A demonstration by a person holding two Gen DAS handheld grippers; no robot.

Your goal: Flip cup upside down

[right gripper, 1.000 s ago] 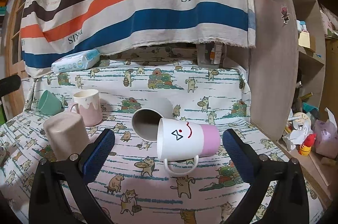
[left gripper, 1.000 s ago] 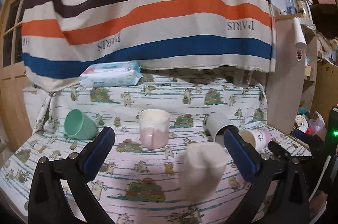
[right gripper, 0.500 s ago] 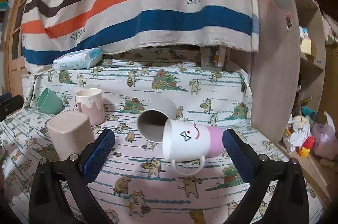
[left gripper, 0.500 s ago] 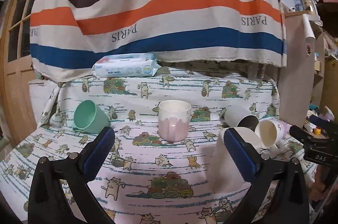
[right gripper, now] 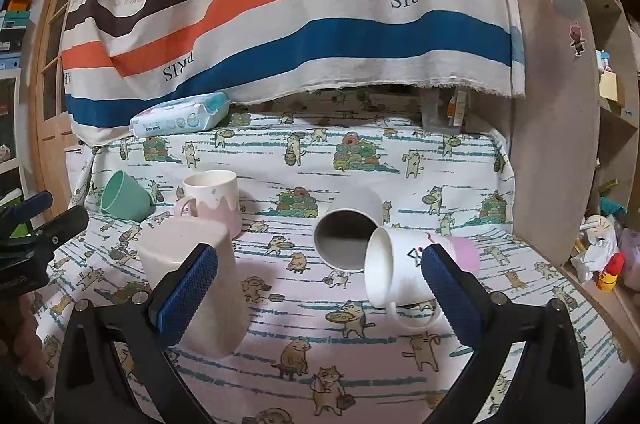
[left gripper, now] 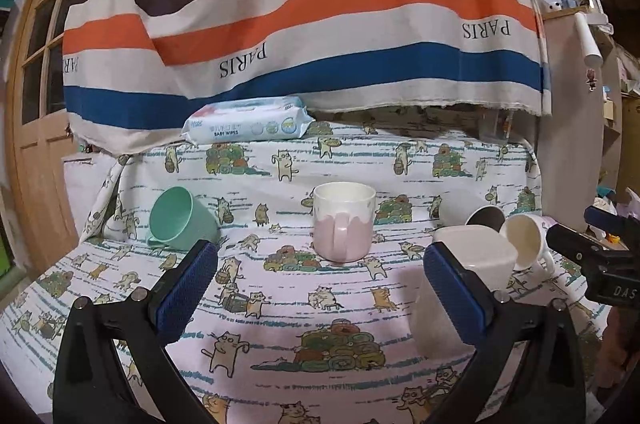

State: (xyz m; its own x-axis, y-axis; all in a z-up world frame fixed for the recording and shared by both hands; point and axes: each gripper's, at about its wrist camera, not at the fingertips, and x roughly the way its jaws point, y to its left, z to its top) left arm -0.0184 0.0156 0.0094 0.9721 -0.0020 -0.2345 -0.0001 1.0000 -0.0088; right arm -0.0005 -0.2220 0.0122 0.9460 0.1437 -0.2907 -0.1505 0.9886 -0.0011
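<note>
Altogether five cups: two stand, three lie tipped.

A surface covered by a white cartoon-cat-print cloth is seen. At its back edge a baby-wipes pack is laid. Toward the left edge, a mint-green cup is tipped over beside an upright pink-and-cream mug. Nearer the front, a beige squarish cup is stood upside down. Toward the right edge, a grey cup and a white-and-pink face mug are lying on their sides, touching.
</note>
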